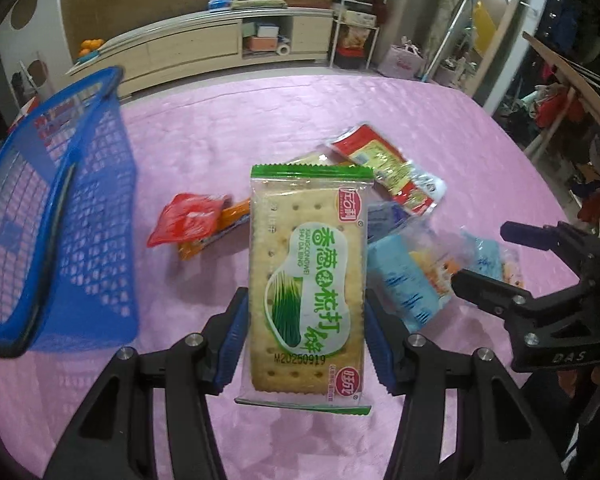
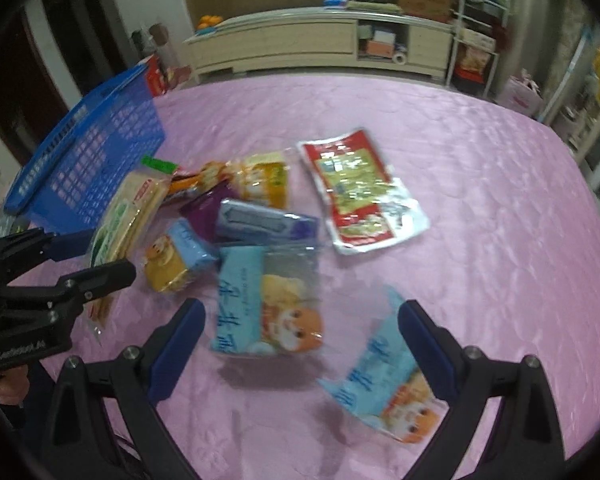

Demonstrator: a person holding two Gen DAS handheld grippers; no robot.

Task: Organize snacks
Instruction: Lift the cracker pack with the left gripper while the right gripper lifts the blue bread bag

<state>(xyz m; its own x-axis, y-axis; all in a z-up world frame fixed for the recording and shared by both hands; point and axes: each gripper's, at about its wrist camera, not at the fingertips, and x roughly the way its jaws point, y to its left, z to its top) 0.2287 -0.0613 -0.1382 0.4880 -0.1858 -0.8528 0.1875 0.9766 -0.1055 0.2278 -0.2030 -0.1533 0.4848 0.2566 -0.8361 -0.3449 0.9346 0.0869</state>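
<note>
While the left tongs (image 1: 306,340) pinch the green cracker packet (image 1: 308,276) by its long sides, lifted above the pink surface (image 1: 440,128), the right tongs (image 2: 300,344) hang spread over a light-blue cat-print packet (image 2: 268,304), gripping nothing. Sorting looks barely begun: what shows of the blue basket (image 1: 80,216) near the surface's left edge appears empty, and about nine more packets lie bunched mid-surface, including a red pouch (image 2: 360,188) and a second blue packet (image 2: 384,392). Open cloth lies between pile and basket, so the carry path looks free.
</note>
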